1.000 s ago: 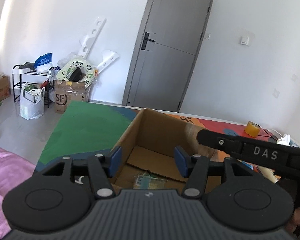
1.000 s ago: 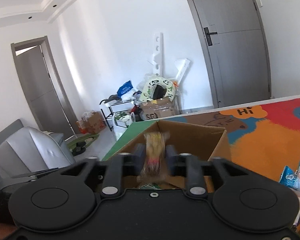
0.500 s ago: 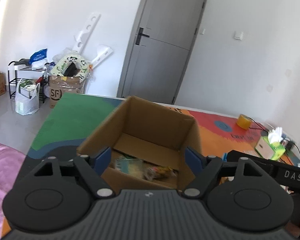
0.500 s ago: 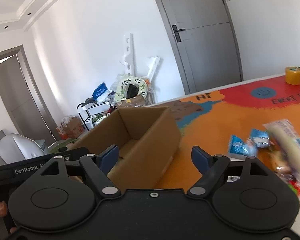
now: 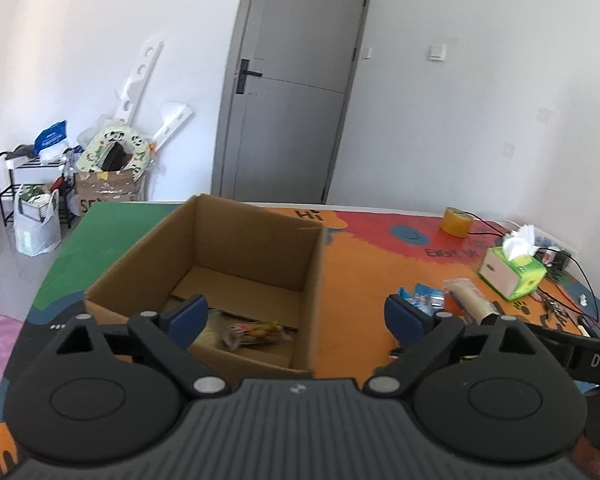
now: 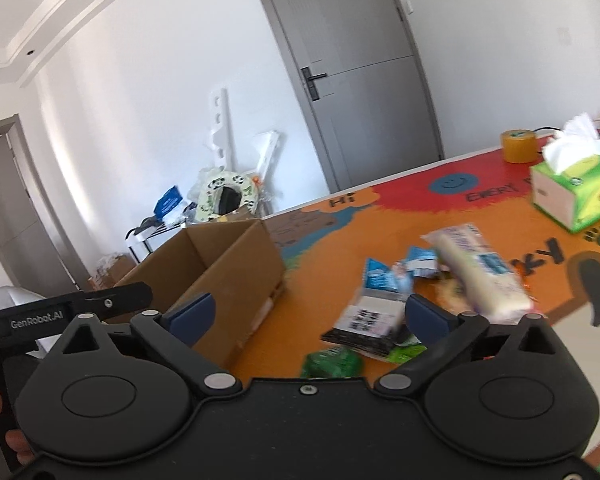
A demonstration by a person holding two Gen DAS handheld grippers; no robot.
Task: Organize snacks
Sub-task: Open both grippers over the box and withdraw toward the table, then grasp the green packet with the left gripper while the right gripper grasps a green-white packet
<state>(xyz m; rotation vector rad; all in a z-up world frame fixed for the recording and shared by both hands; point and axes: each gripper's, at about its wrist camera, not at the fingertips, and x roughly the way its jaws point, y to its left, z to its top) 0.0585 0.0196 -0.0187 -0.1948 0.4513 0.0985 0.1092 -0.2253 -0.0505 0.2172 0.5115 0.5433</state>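
Mat point(image 6: 340, 248): snack pile point(image 6: 412, 296) ahead of opening, empty right gripper point(image 6: 312, 314).

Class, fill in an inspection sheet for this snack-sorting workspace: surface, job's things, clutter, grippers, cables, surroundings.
Surface: colourful printed table mat.
Job's things: open cardboard box with a snack packet inside; loose snack pile on the mat beside it.
Clutter: tissue box, tape roll.
Grippers: left gripper and right gripper both opening, nothing between the fingers.
Cables: black cable near the tissue box.
Surroundings: grey door, floor boxes and bags.
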